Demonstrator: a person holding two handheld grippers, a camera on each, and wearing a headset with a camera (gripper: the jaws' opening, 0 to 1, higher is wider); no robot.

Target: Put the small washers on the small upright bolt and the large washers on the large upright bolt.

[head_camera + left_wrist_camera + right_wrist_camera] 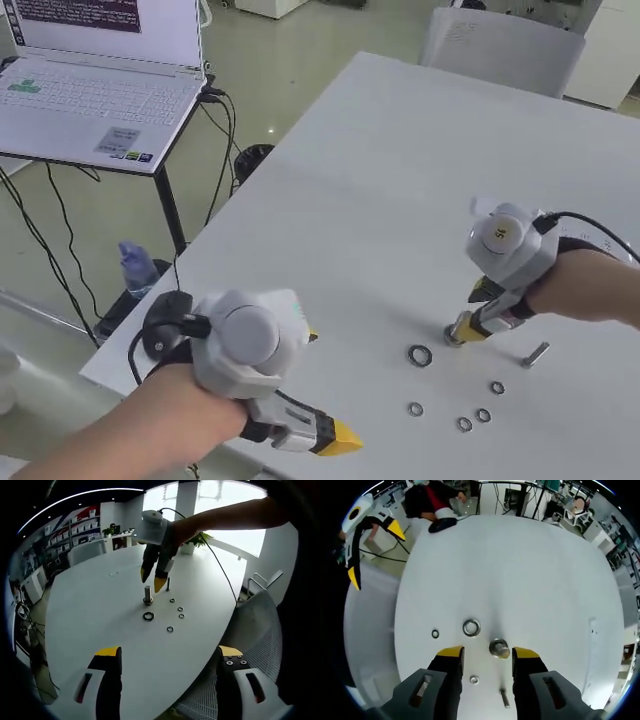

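The right gripper (488, 653), grey-bodied with yellow-tipped jaws, was held over the large steel bolt (499, 648), which stood upright on its head on the white tabletop (400, 180). Its jaws were spread, one tip to either side of the shank's top. A gap was seen at one tip, and contact at the other could not be settled. Nothing was pinched between them. The pose was judged to be a steadying or checking of the post, not a carry. The large dark steel washer (420, 355) lay flat just beside the bolt's foot, not yet threaded on. Whether any washer already sat around the base could not be told. Four small steel washers (483, 415) were noted scattered nearby, toward the bench's near edge and apart from one another. The small steel bolt (535, 354) was recorded lying on its side, on the far side of the large bolt from the large washer, so the small washers had no post as yet. The left gripper (168, 652) was held well apart near the table's corner, jaws wide and empty, presumably parked clear so that the right one could work. Judgement: sorting barely begun; the small bolt would probably need standing up before small washers could be placed.
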